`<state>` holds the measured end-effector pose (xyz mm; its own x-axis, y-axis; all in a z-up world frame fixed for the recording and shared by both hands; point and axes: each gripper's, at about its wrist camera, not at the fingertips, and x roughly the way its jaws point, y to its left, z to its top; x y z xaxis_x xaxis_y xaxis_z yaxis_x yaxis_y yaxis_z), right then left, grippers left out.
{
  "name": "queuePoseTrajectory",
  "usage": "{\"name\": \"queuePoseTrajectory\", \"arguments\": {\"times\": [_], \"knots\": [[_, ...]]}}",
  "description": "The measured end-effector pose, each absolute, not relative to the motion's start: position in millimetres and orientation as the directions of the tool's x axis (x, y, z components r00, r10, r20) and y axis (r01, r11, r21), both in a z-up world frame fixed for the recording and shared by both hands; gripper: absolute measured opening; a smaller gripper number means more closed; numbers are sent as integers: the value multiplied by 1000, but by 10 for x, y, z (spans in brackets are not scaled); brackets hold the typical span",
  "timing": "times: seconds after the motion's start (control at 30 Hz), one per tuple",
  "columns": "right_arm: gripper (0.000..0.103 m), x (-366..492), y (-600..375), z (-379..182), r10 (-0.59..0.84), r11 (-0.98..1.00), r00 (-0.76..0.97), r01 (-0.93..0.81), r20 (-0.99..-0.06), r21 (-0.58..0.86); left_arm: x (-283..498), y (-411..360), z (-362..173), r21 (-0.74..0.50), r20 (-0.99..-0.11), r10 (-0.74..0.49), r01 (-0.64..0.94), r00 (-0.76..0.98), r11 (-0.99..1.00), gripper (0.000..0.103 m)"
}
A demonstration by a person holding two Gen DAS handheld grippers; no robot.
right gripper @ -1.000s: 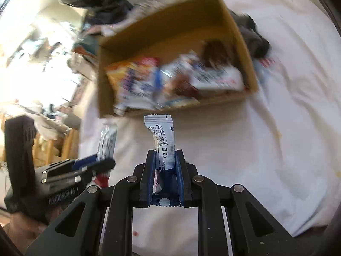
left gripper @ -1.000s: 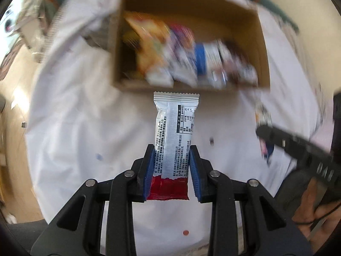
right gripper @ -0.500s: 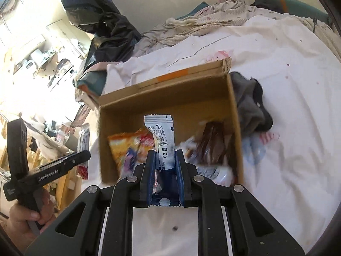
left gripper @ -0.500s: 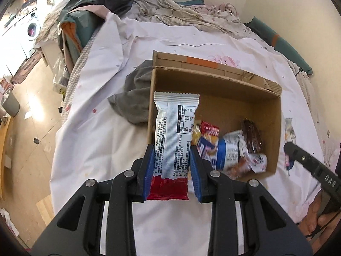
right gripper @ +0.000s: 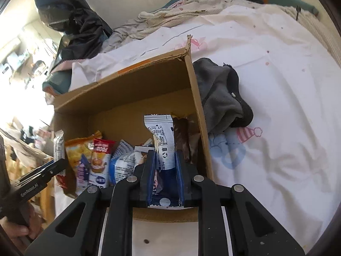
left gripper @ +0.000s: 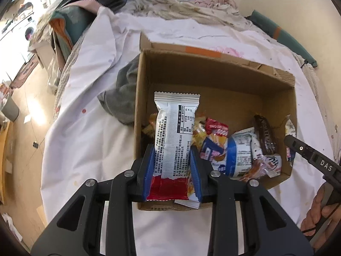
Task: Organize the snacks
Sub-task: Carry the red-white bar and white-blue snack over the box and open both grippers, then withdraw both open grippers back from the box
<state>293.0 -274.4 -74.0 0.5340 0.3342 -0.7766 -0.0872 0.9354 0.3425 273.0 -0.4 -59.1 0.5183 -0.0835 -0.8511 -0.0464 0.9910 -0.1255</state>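
one open cardboard box sat on the bed sheet and held a loose pile of snack packets. the left hand-held gripper was clenched on a white-and-red bar above the box's near left corner. the right hand-held gripper gripped a white-and-blue packet over its near right side. two packets were held; a grey cloth lay beside the box.

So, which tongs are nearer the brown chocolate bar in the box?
Right. The right tongs sit beside the chocolate bar; the left tongs are at the other side of the box.
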Motion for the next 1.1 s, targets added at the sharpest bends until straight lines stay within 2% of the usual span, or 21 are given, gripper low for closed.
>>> {"name": "queuePoseTrajectory", "arguments": {"times": [0.17,0.27,0.33,0.4,0.43,0.47,0.5,0.57,0.87,1.0,1.1], "knots": [[20,2947,-2702,-807,317,943,522,-82,-792,323,2747,37,-658,-148,-861,-93,-71,499,987,28],[23,2952,-2712,-831,319,941,509,-74,-800,329,2739,20,-665,-164,-865,-111,-67,489,984,30],[23,2952,-2716,-835,333,937,492,-73,-805,343,2733,-31,-668,-163,-870,-126,-38,477,986,40],[25,2929,-2706,-803,337,936,500,-84,-798,342,2712,-62,-640,-144,-866,-113,-26,488,989,61],[27,2916,-2705,-778,335,937,507,-86,-794,340,2694,-72,-620,-140,-861,-111,-21,497,990,65],[41,2907,-2706,-758,337,936,513,-88,-790,342,2685,-75,-607,-150,-857,-122,-16,501,989,69],[66,2894,-2712,-729,340,934,519,-88,-784,347,2672,-79,-589,-152,-856,-124,-16,502,988,72],[82,2846,-2735,-647,342,930,556,-86,-758,356,2647,-68,-542,-156,-851,-123,-22,511,988,73],[83,2546,-2862,-306,381,905,626,-102,-681,413,2324,120,-162,-158,-769,-96,-42,632,987,74],[93,2264,-2883,-166,399,894,654,-123,-643,430,2063,176,1,-123,-720,-56,-47,692,991,80],[99,2008,-2825,-111,375,911,669,-139,-642,387,1858,216,53,-127,-704,-55,-50,709,991,80]]}}
